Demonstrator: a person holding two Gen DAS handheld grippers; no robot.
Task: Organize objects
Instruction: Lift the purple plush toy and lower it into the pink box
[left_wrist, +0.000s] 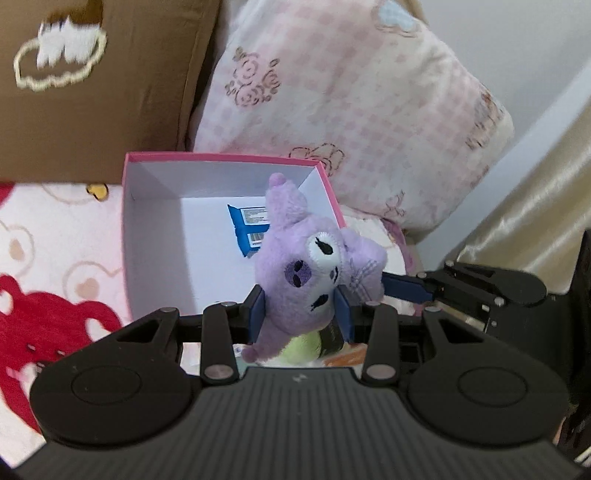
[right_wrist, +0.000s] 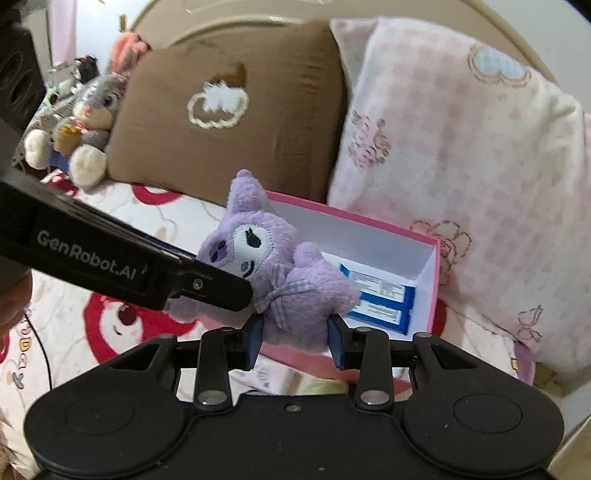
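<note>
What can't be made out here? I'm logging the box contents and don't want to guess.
- Left wrist view: the purple plush covers part of the blue packet in the pink box.
- Both views: packet label text too small.
- Left wrist view: yellow-green item under the plush, mostly hidden by the left gripper.

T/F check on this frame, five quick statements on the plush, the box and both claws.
1. Both claws grip the purple plush toy. True: the left claw clamps its head, the right claw its body.
2. The pink box has its lid on. False: it is open on top.
3. Blue packets lie inside the box. True.
4. The plush toy rests on the box floor. False: it is held in the air, at the box's near edge.
5. A grey rabbit toy sits beside the brown pillow. True.
</note>
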